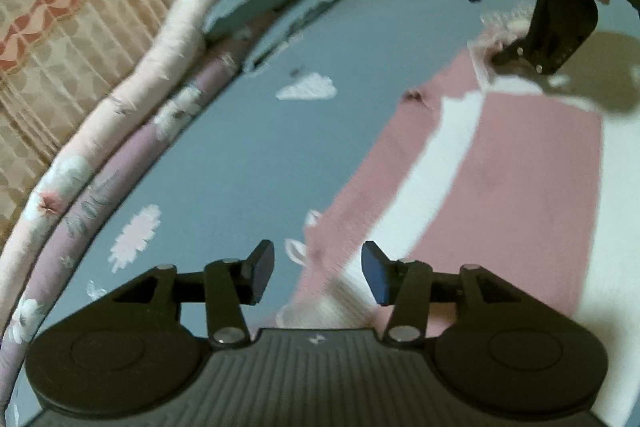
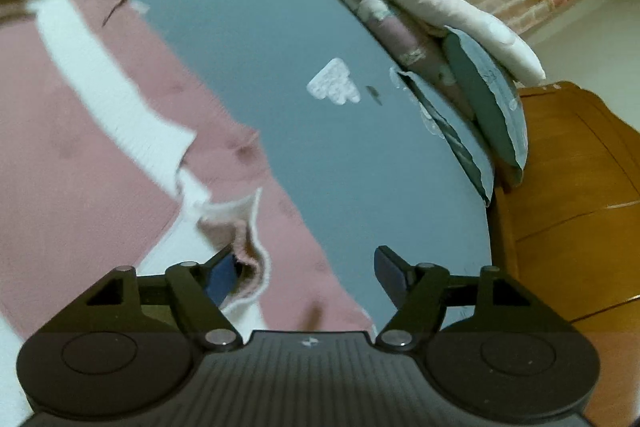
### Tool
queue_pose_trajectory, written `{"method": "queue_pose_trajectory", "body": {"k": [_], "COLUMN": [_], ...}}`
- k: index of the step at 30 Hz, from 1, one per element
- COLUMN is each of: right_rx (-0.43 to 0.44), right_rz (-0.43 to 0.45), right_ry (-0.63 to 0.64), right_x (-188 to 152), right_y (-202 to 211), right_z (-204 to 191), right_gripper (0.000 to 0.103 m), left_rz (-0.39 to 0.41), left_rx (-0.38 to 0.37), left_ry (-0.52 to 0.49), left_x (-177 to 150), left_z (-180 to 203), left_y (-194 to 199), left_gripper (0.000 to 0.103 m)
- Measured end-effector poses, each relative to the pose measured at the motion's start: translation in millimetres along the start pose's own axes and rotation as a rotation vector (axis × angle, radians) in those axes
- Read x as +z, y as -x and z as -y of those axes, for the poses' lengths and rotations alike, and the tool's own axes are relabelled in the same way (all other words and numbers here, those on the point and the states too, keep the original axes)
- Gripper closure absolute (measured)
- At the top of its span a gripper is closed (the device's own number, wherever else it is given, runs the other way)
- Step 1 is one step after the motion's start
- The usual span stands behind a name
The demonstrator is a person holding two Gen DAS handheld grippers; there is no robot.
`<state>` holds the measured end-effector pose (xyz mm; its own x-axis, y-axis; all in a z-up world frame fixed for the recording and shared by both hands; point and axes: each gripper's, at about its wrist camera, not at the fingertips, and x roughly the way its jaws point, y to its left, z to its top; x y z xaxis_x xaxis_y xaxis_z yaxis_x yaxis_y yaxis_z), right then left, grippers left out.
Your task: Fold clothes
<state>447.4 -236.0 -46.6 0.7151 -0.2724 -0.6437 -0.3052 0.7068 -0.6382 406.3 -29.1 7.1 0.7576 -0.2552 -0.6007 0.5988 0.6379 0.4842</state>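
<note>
The pink-and-white garment (image 1: 500, 167) is seen spread flat on the blue bed sheet (image 1: 248, 147), w/ a white band run lengthwise between two pink panels. In the left wrist view the left gripper (image 1: 318, 273) is held just above the near edge of the garment; its fingers (image 1: 262, 277) are set moderately apart, w/ nothing pinched between them, and the pink hem is seen below and past the right-hand finger, while bare sheet lies past the left-hand one. The right gripper (image 1: 490, 23) is seen at the far end of the garment, top right of that view; whether its fingers touch the cloth there can't be told from that angle. In the right wrist view the right gripper (image 2: 306, 275) is shown w/ fingers (image 2: 390, 277) spread wide; a curled white-edged flap of the garment (image 2: 80, 155) is seen just beside the left-hand finger, apparently touching it, but it isn't clamped, and only blue sheet is seen ahead of the right-hand finger. White cloud-like prints (image 2: 334, 83) are scattered on the sheet ahead of both pairs of fingers. Further on, a rolled floral quilt (image 1: 132, 95) and a blue-grey pillow (image 2: 486, 95) are lined along the bed's edge, w/ a wooden headboard (image 2: 580, 187) beside them and a patterned curtain (image 1: 52, 27) behind. Both views are blurred.
</note>
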Motion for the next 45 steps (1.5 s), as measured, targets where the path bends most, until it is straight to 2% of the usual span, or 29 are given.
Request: {"method": "queue_pose_trajectory", "body": {"k": [2, 4, 6, 9, 11, 12, 13, 14, 15, 18, 19, 23, 25, 27, 31, 34, 36, 40, 43, 45], "right_rx": [0.0, -0.005, 0.003, 0.068, 0.127, 0.155, 0.192, 0.229, 0.262, 0.281, 0.27, 0.134, 0.094, 0.108, 0.136, 0.127, 0.16, 0.265, 0.298, 0.302], "right_rz": [0.023, 0.037, 0.04, 0.05, 0.049, 0.046, 0.042, 0.037, 0.032, 0.002, -0.005, -0.031, -0.034, -0.025, 0.056, 0.09, 0.103, 0.062, -0.009, -0.046], "right_ry": [-0.02, -0.041, -0.08, -0.187, -0.253, -0.277, -0.301, -0.326, -0.348, -0.384, -0.393, -0.394, -0.426, -0.472, -0.529, -0.594, -0.629, -0.6, -0.537, -0.541], "right_x": [4, 4, 1, -10, -19, -22, -25, -28, -31, -35, -36, -33, -29, -26, -23, -26, -31, -44, -55, -65], "right_y": [8, 14, 20, 31, 39, 41, 41, 41, 41, 26, 20, -6, -17, -20, 1, 23, 34, 43, 30, 18], "right_z": [11, 20, 29, 39, 40, 38, 35, 32, 29, 17, 15, 18, 29, 45, 79, 105, 112, 92, 59, 47], "right_gripper": [0.025, 0.025, 0.025, 0.029, 0.047, 0.064, 0.071, 0.071, 0.071, 0.071, 0.071, 0.073, 0.066, 0.061, 0.051, 0.051, 0.051, 0.054, 0.059, 0.06], "left_rz": [0.019, 0.031, 0.05, 0.069, 0.065, 0.061, 0.057, 0.053, 0.036, -0.004, -0.013, -0.044, -0.057, -0.07, -0.106, -0.103, -0.102, -0.093, -0.051, -0.037], "left_rx": [0.022, 0.03, 0.013, -0.039, -0.096, -0.128, -0.16, -0.191, -0.189, -0.195, -0.201, -0.178, -0.155, -0.136, -0.128, -0.131, -0.128, -0.104, -0.091, -0.121], "left_ry": [0.017, 0.042, 0.076, 0.128, 0.15, 0.159, 0.168, 0.176, 0.176, 0.197, 0.213, 0.259, 0.274, 0.291, 0.327, 0.341, 0.352, 0.359, 0.353, 0.35], "left_x": [2, 1, -3, -13, -23, -27, -32, -36, -39, -46, -47, -52, -54, -57, -65, -68, -69, -65, -60, -58], "left_z": [-10, -18, -20, -14, -3, 3, 10, 16, 22, 31, 31, 22, 16, 11, 7, 7, 6, 6, 6, 8], "left_y": [9, 18, 31, 50, 56, 58, 60, 61, 58, 48, 44, 29, 23, 17, 9, 8, 7, 11, 22, 23], "left_gripper": [0.046, 0.044, 0.044, 0.044, 0.044, 0.044, 0.044, 0.044, 0.044, 0.044, 0.044, 0.044, 0.044, 0.044, 0.043, 0.043, 0.043, 0.043, 0.042, 0.038]}}
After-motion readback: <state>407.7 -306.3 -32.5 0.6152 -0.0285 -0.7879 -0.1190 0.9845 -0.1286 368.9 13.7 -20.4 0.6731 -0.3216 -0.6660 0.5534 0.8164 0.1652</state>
